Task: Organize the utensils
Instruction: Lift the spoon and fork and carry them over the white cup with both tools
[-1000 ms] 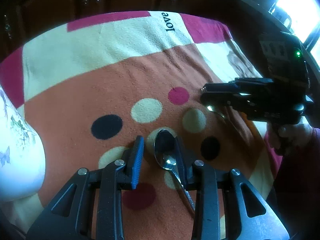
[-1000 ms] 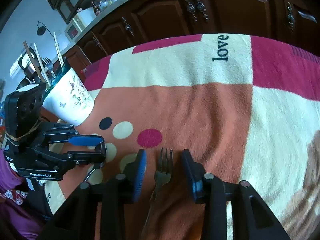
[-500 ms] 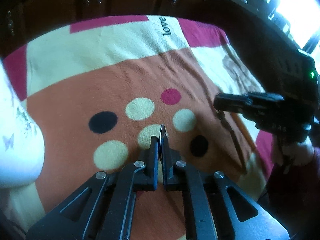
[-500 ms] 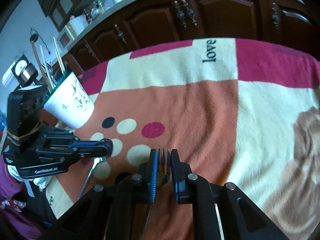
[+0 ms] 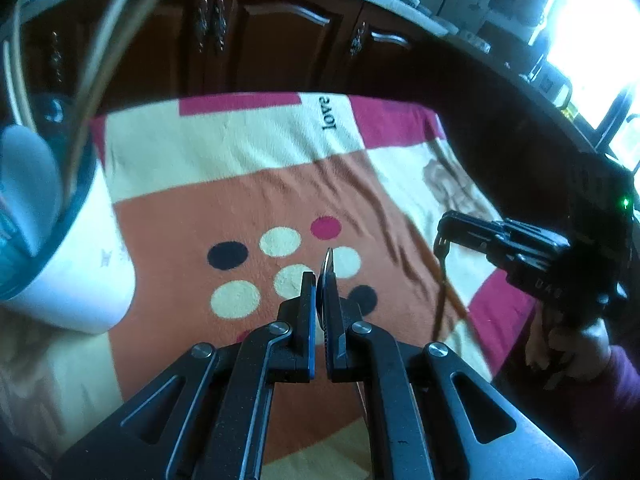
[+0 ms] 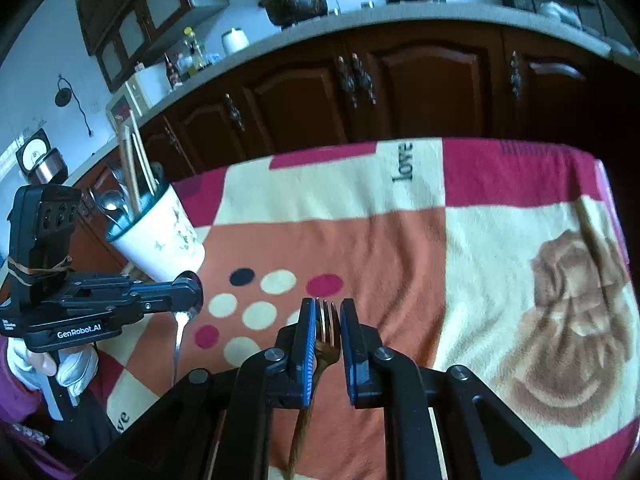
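With the left hand-held gripper clamping the spoon by its bowl and the right hand-held gripper pinching the fork, both apparently hanging clear above the blanket-covered bench, each utensil is needing a handle-first lowering into the cup near the bench's left edge.

Black left tongs, blue pads, silver screws, white glove, purple sleeve

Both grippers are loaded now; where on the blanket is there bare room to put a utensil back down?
The blanket is bare from the "love" print across to the brown rose print, and on the orange patch past the dots. It is crowded near the cup, where the left gripper hangs with the spoon.
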A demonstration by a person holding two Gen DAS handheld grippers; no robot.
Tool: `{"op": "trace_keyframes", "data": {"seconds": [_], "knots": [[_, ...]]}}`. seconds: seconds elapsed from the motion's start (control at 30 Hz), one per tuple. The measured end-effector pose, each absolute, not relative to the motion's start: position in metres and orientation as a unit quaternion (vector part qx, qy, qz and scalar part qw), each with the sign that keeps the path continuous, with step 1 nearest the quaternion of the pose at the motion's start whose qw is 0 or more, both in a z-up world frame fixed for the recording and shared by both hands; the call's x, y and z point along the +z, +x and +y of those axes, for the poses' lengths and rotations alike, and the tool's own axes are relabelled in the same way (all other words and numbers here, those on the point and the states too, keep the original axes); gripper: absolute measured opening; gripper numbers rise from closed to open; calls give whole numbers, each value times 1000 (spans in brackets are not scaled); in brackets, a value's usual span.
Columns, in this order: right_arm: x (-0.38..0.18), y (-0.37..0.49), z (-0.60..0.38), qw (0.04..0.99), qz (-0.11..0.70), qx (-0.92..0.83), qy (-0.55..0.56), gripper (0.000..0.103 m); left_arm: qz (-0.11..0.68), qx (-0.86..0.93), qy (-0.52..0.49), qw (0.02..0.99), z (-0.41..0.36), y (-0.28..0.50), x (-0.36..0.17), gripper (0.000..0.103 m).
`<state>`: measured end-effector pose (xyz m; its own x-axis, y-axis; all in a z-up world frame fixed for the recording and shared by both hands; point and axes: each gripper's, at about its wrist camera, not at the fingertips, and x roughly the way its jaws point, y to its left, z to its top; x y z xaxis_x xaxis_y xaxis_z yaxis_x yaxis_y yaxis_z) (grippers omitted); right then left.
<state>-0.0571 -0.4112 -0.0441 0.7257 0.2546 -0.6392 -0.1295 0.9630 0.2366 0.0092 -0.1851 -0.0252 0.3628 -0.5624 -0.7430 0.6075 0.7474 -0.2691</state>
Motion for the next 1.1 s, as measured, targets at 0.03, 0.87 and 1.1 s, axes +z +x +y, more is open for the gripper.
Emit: {"op": "trace_keyframes", "data": {"seconds": [0.03,0.87,1.1], "knots": [[-39,-62,-407,928,348,101,83,11,436,-356,25,826,-183,6,-22,2],[36,-110,-341,952,287,102,30,1,372,-322,-21,870,-114,-31,46,2],[48,-109,-325,952,285,107,16,1,358,-305,-37,882,-93,-32,62,2]]}}
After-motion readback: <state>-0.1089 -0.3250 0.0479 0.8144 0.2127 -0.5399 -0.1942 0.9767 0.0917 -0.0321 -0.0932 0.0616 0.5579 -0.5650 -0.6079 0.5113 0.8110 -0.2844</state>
